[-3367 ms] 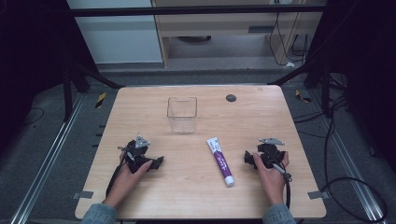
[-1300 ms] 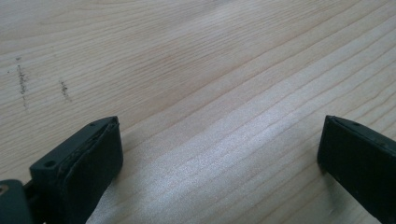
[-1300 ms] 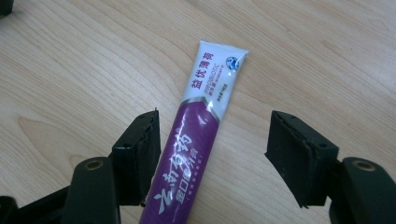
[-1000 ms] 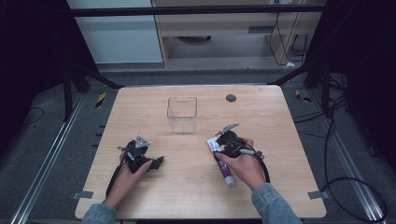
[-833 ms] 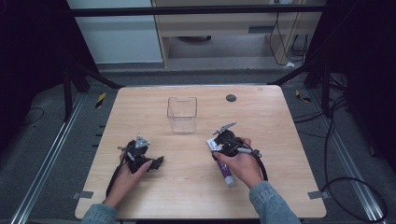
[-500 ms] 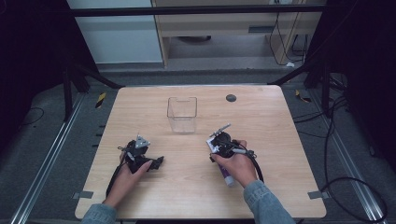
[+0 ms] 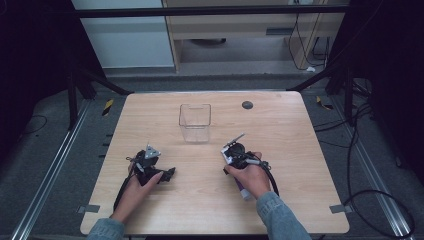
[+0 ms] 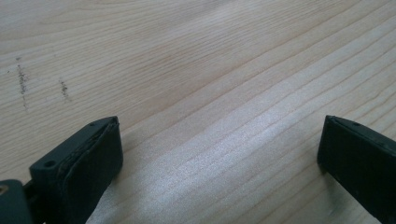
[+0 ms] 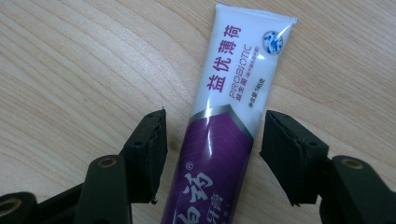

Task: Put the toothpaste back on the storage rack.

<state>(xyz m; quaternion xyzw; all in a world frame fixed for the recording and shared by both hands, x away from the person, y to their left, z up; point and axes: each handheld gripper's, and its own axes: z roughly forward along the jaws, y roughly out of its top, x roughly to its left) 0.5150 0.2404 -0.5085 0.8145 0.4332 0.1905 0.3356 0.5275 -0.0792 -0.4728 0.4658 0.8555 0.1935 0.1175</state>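
Toothpaste point(image 9: 224, 135) lies flat on the desk point(image 7: 300, 150), right of centre, between the right tool's point(image 9: 212, 140) half-open jaws, not yet gripped, apparently for pickup. Left tool point(image 8: 219, 154) rests wide open, empty.

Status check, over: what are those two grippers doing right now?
Right gripper open, jaws astride the toothpaste tube, not pressing. Left gripper open over bare table. Nothing in the way.
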